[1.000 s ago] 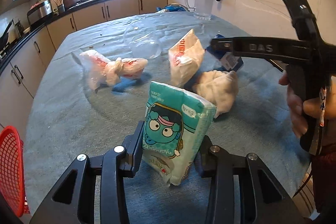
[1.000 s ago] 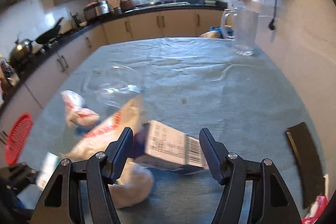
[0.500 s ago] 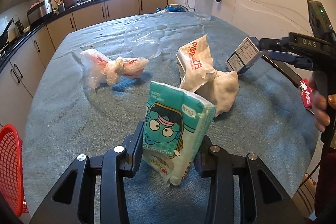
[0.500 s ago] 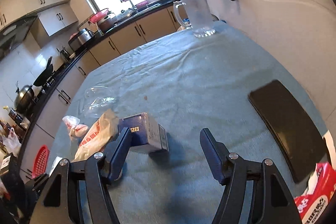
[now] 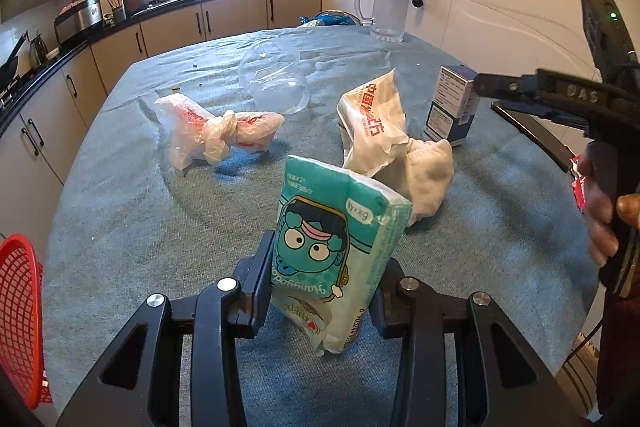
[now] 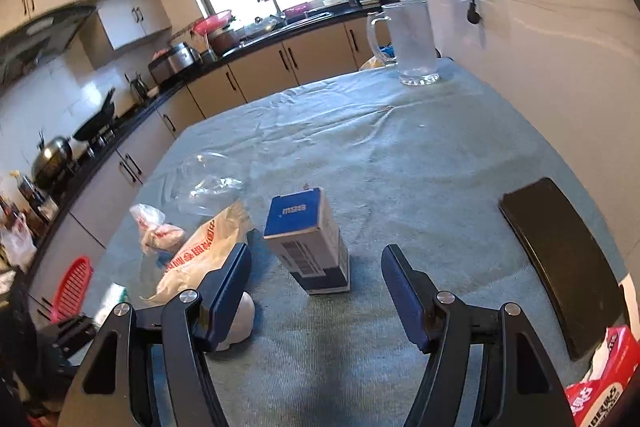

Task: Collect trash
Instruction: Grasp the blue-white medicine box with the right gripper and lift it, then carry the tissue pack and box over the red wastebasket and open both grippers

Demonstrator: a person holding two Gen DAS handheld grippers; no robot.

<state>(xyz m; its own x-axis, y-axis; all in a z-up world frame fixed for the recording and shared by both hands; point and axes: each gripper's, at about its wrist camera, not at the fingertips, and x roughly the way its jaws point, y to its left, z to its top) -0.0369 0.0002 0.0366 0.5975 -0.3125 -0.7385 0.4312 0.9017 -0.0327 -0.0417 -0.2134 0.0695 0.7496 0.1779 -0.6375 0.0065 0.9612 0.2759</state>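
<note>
My left gripper is shut on a teal tissue pack with a cartoon face, held upright over the blue-clothed table. My right gripper is open. A blue box stands upright on the cloth just past its fingertips, touching neither pad. In the left wrist view the box is at the right, by the right gripper's finger. A white paper bag with red lettering, a crumpled white wad, a knotted plastic bag and a clear plastic dome lie mid-table.
A red mesh basket hangs off the table's left edge. A glass mug stands at the far end by the wall. A flat black slab and a red packet lie at the right edge. Kitchen counters run behind.
The blue box went from lying behind the white bag to standing upright further right. The right gripper swung right with it and rolled. The left gripper and its pack stayed still.
</note>
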